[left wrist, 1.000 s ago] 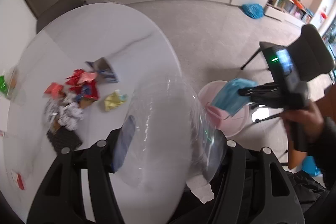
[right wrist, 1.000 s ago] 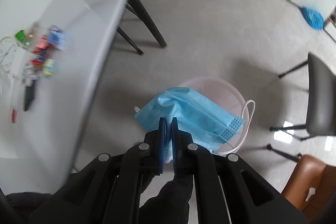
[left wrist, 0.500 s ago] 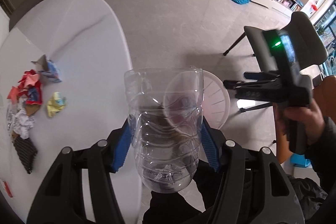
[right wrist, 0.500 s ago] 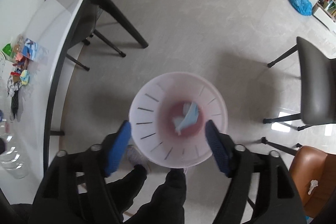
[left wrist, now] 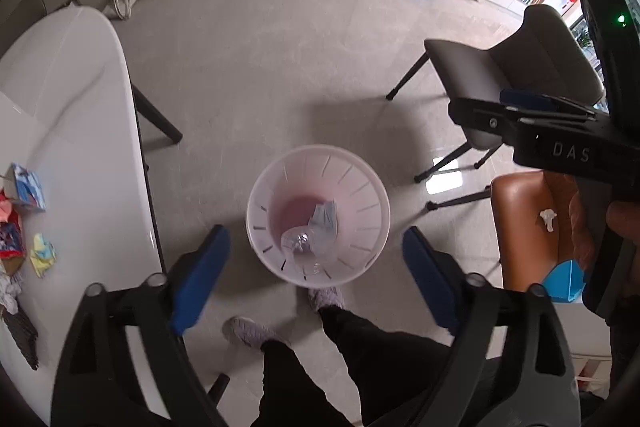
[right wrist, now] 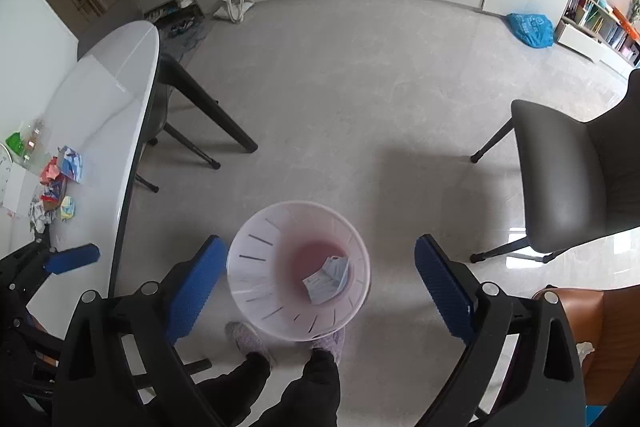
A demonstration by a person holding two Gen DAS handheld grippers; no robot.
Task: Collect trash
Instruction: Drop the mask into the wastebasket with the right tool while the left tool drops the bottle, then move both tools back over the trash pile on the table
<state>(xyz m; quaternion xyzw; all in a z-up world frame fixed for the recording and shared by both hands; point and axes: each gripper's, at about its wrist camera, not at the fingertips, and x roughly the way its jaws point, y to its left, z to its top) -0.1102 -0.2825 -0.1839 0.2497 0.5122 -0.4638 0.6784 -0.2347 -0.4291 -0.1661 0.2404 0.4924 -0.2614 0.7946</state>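
Observation:
A pale pink slotted waste bin [left wrist: 360, 183] stands on the floor; it also shows in the right wrist view [right wrist: 256, 251]. A blue face mask [left wrist: 324, 221] [right wrist: 330, 279] lies in it. A clear plastic bottle [left wrist: 300, 247] lies in it beside the mask in the left wrist view. My left gripper [left wrist: 316, 279] is open and empty above the bin. My right gripper [right wrist: 320, 291] is open and empty above the bin. Several crumpled wrappers [left wrist: 24, 227] [right wrist: 60, 183] lie on the white table [left wrist: 80, 131] [right wrist: 104, 99] to the left.
A grey chair [left wrist: 516, 75] [right wrist: 576, 179] stands right of the bin. A brown leather seat [left wrist: 532, 223] with a white scrap is at the right. The person's feet [left wrist: 256, 331] are just below the bin. A blue bag [right wrist: 530, 25] lies by the far shelves.
The right gripper opened and dropped the face mask into the bin. The left gripper carried the bottle over the bin, opened, and the bottle now lies in the bin.

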